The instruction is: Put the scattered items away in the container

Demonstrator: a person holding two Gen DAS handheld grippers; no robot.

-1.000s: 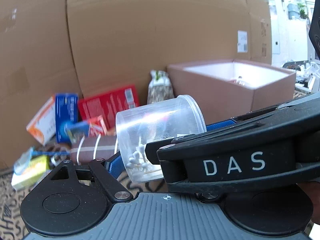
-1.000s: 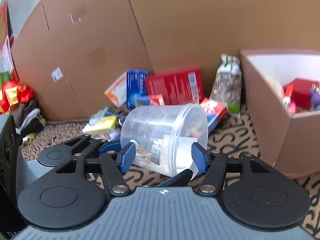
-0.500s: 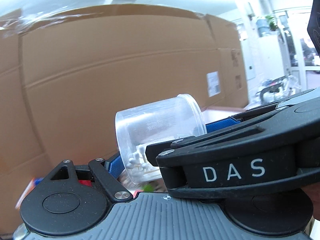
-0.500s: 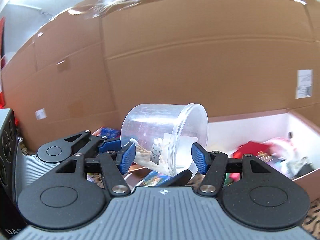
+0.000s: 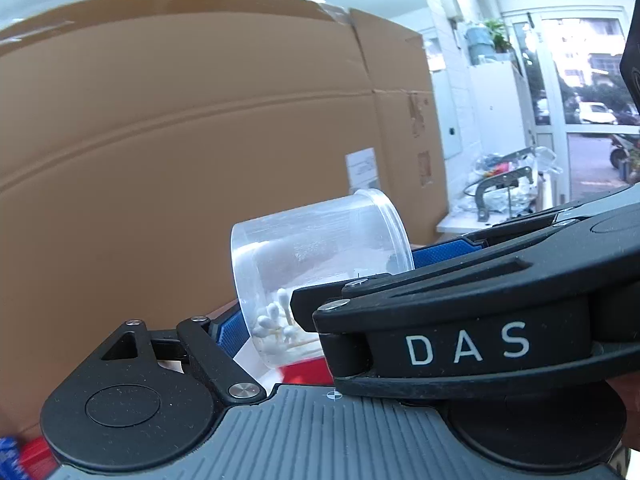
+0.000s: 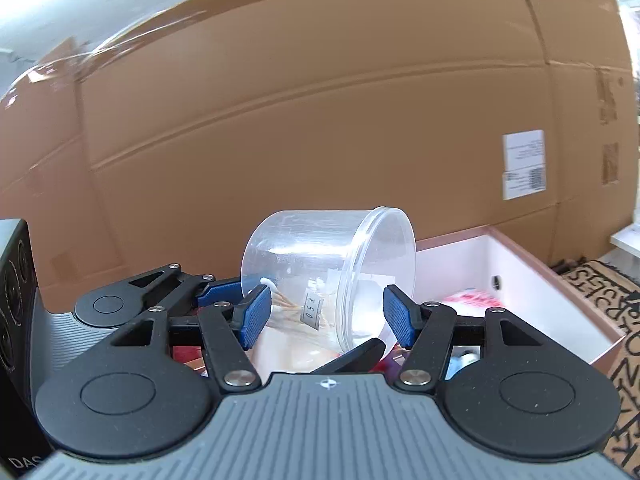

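A clear plastic tub (image 5: pixel 320 256) with cotton swabs in it lies tilted in the air, held by both grippers at once. My left gripper (image 5: pixel 332 292) is shut on it end to end, one blue pad (image 5: pixel 228 332) on its base and the other at its rim. My right gripper (image 6: pixel 326 316) is shut on the tub (image 6: pixel 320 264) across its sides, with blue pads (image 6: pixel 254 316) on either flank. In the left wrist view the right gripper's black body crosses in front. The pink box (image 6: pixel 520 276) with white inside stands low right, just beyond the tub, with red items in it.
A tall brown cardboard wall (image 6: pixel 320 120) fills the background close behind. A patterned mat (image 6: pixel 600 292) lies right of the box. Far right in the left wrist view are a white table (image 5: pixel 460 220) with clutter and a bright window.
Both grippers have risen and swung right with the tub between them. The scattered packets on the floor have dropped out of view, and the pink box now sits just below and beyond the tub.
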